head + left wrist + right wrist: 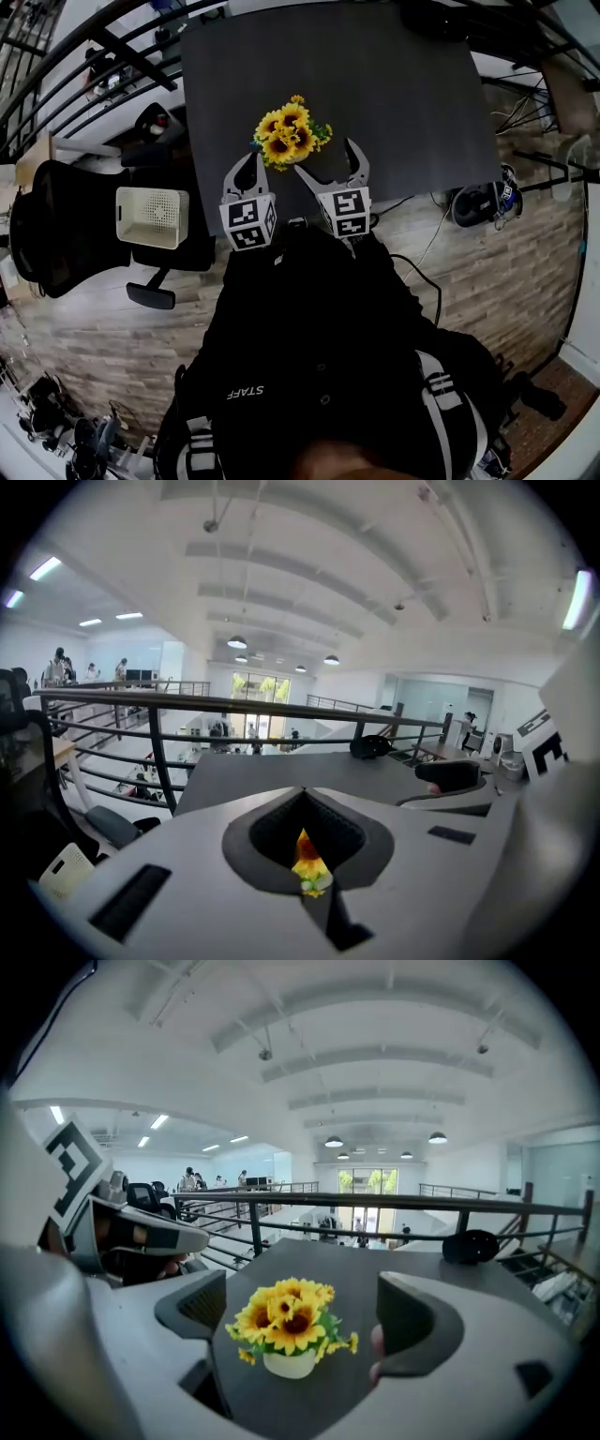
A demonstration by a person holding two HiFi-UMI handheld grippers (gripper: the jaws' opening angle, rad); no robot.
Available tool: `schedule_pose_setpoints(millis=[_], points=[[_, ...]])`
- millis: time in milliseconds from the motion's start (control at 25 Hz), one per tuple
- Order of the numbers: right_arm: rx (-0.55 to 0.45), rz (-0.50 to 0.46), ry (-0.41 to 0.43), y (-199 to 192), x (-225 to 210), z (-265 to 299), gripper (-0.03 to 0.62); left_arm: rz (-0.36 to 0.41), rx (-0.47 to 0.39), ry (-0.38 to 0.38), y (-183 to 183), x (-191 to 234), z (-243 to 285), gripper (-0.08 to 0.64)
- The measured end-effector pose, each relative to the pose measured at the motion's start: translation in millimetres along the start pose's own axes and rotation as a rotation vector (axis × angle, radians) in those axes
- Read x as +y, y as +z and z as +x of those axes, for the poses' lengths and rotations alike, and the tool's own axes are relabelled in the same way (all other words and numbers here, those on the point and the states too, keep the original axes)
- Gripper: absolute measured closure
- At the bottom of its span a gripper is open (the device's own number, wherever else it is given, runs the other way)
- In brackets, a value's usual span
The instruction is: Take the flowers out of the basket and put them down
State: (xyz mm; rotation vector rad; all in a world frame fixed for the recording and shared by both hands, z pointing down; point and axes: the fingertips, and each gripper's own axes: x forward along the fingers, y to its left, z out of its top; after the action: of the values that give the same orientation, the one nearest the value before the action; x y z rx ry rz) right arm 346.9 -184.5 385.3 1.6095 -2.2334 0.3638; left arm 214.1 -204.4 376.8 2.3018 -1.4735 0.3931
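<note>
A bunch of yellow sunflowers (291, 134) in a small white pot stands upright on the dark grey table (403, 103), near its front edge. My right gripper (326, 157) is open just right of it. In the right gripper view the flowers (286, 1321) sit between and slightly beyond the spread jaws of the right gripper (307, 1318), and neither pad touches them. My left gripper (250, 159) is shut and empty, just left of the flowers. In the left gripper view its jaws (305, 794) meet, and a sliver of the flowers (309, 860) shows through the gap in them.
A cream perforated basket (150, 217) rests on a black office chair (66, 225) left of the table. A black object (471, 1246) lies at the table's far right corner. A metal railing (375, 1204) runs behind the table. Cables and gear lie on the floor at right.
</note>
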Motion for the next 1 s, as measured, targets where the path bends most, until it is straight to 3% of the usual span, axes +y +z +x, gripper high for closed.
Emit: schedule_pose_setpoints(millis=[200,360,480,600,760,1000], points=[[-0.081,-0.066,-0.043,58,0,-15,0.092,0.023,-0.072,-0.020,42,-13,-11,0.560],[-0.151,-0.062,-0.057,97,3,-23,0.148,0.029,-0.120,-0.024,69,-14,-13,0.560],[-0.208,-0.053,-0.102,122,1,-34,0.361,0.028,-0.149,-0.027,88,-15,-19,0.560],[-0.226,-0.047,-0.109,139,5,-41,0.413,0.032,-0.178,-0.030,103,-15,-27,0.560],[-0.292,-0.030,-0.117,159,14,-56,0.553,0.029,-0.203,-0.024,115,-11,-38,0.560],[-0.315,-0.015,-0.125,176,15,-63,0.577,0.032,-0.244,-0.031,139,-11,-46,0.560]])
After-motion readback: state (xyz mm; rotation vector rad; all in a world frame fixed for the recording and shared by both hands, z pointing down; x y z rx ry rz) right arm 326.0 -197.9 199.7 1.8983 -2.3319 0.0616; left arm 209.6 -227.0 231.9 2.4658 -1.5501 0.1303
